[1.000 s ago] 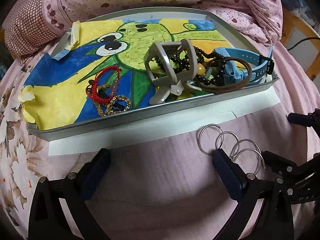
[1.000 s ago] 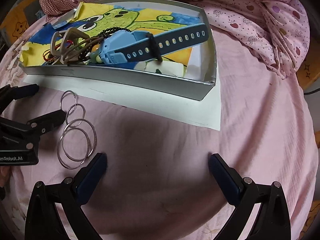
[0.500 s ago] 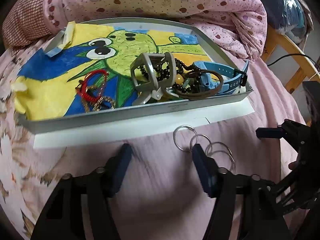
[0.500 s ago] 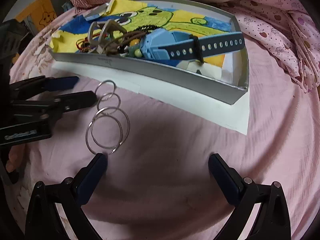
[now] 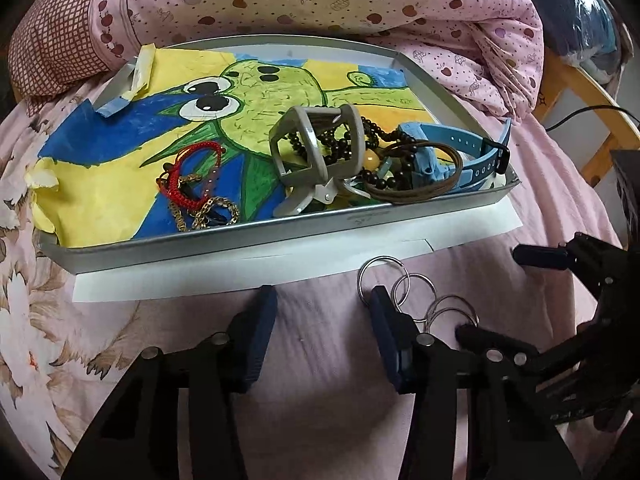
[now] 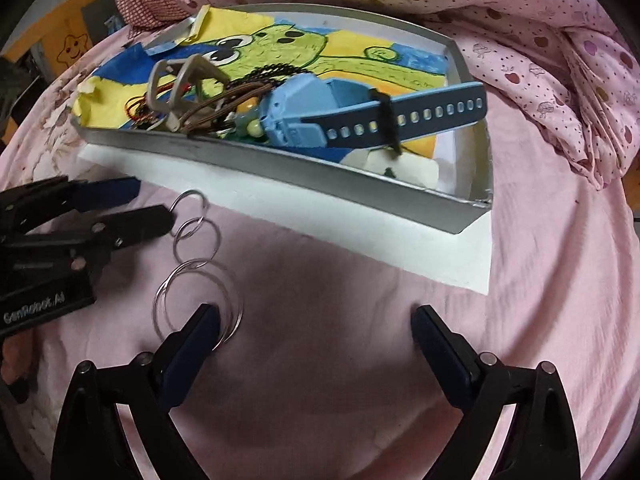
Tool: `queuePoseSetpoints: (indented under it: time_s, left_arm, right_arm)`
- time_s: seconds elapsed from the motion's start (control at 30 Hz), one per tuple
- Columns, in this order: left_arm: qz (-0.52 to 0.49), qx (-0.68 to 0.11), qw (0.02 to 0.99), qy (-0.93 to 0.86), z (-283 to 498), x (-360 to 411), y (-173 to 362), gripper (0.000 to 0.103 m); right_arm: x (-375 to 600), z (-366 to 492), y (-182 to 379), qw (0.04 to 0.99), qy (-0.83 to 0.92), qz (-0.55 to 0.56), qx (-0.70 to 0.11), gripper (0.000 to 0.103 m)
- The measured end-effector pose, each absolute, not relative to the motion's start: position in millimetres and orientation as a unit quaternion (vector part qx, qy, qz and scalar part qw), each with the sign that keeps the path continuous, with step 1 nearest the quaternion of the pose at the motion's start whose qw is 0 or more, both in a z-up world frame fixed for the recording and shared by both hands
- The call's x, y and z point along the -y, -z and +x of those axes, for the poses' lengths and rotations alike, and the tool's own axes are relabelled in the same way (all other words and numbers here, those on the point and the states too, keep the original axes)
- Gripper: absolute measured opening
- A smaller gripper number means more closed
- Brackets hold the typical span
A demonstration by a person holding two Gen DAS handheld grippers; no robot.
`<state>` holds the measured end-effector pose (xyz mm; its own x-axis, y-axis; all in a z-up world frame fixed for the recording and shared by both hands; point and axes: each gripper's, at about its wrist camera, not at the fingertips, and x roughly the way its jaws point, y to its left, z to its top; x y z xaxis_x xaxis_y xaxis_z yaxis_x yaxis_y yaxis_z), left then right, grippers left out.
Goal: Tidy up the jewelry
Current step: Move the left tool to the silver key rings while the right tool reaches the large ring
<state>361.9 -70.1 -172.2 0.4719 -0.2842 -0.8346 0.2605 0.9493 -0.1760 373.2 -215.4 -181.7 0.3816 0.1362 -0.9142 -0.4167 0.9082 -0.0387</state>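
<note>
A chain of linked silver rings [image 5: 416, 292] lies on the pink bedsheet in front of a grey metal tray [image 5: 248, 236]. The rings also show in the right wrist view [image 6: 196, 264]. The tray holds a blue watch [image 6: 340, 112], a grey hair claw [image 5: 316, 156], dark beads [image 5: 348, 144], a brown cord loop [image 5: 420, 188], a red bracelet [image 5: 188, 180] and a gold chain [image 5: 208, 212]. My left gripper [image 5: 320, 312] is open and empty; its right finger touches the rings. My right gripper [image 6: 316, 328] is open and empty, its left finger over the largest ring.
The tray sits on white paper [image 5: 200, 276] and is lined with a green and yellow drawing [image 5: 248, 92]. A pink apple-print quilt [image 5: 320, 0] is bunched behind it. A wooden chair [image 5: 576, 84] stands at the far right.
My left gripper has narrowed and moved forward toward the rings. My right gripper has moved left, so its left finger now lies over the largest ring.
</note>
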Motion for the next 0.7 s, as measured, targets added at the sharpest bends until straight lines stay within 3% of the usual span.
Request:
queuePoseSetpoints:
  time_s: [0.13,0.3,0.43,0.7]
  left_arm:
    - [0.003,-0.483,0.861,0.157,359.5,73.4,173.2,0.042]
    - [-0.006,-0.490,0.857,0.158,358.1,71.3,172.5,0.023]
    - [-0.042,-0.503,0.844,0.182,354.5,67.6,169.0,0.021]
    - [-0.096,-0.507,0.825,0.231,363.8,67.6,169.5,0.021]
  right_arm:
    - [215.1,378.7,181.9,0.828,-0.151,-0.138,-0.521,0.093]
    - [229.7,380.6,179.2,0.833,-0.130,-0.125,-0.523,0.079]
    - [233.6,380.7,176.4,0.832,-0.133,-0.120,-0.525,0.063]
    - [239.6,381.7,176.7,0.826,-0.150,-0.109,-0.533,0.054]
